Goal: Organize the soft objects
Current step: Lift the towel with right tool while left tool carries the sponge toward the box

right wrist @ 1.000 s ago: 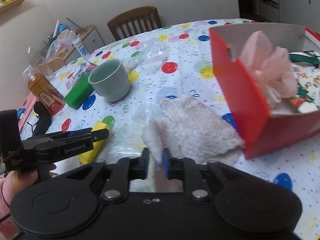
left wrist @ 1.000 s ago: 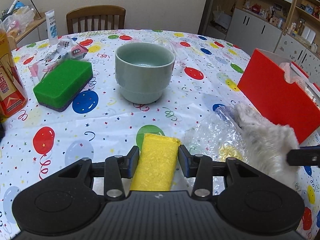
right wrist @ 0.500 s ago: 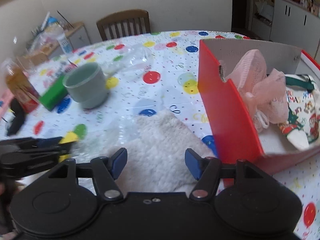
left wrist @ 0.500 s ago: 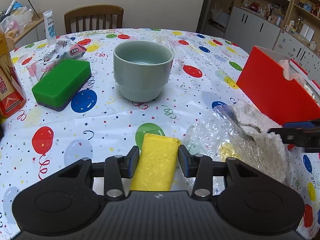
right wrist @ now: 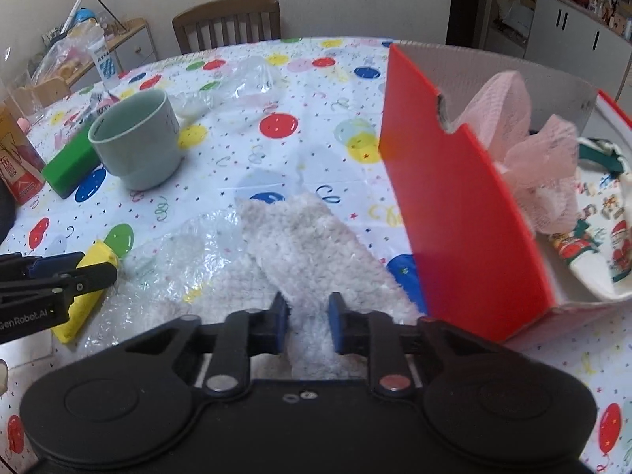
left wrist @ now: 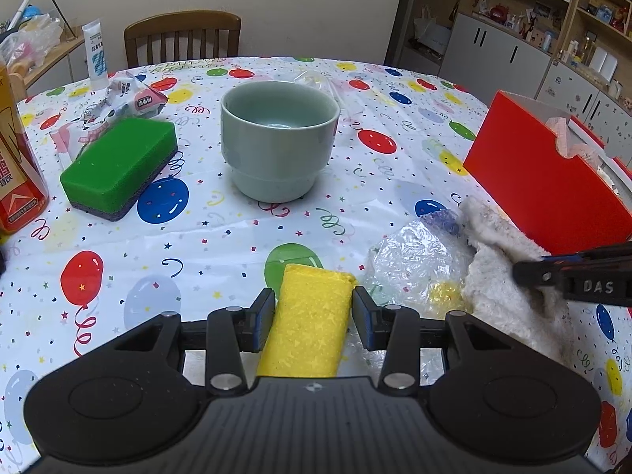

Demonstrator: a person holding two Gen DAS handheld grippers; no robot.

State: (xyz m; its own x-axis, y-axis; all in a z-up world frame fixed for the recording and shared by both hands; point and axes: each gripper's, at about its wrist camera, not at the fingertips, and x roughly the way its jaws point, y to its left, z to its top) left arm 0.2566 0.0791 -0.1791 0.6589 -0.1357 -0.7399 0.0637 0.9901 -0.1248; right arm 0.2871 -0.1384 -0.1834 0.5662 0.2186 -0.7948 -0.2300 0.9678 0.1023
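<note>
Your right gripper [right wrist: 304,322] has just been closing on the fuzzy cloth [right wrist: 312,245], which lies just left of the red box [right wrist: 454,213]. It's light and floppy, so pinch a bunched fold, not one layer. Your left gripper [left wrist: 313,318] clamps the yellow sponge [left wrist: 308,324].

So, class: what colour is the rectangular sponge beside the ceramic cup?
Green, clearest in the left wrist view.

Yellow sponge [left wrist: 312,316], green sponge [left wrist: 118,162], pale-green cup [left wrist: 276,138], red box [left wrist: 541,181], balloon-patterned surface [left wrist: 221,233].
</note>
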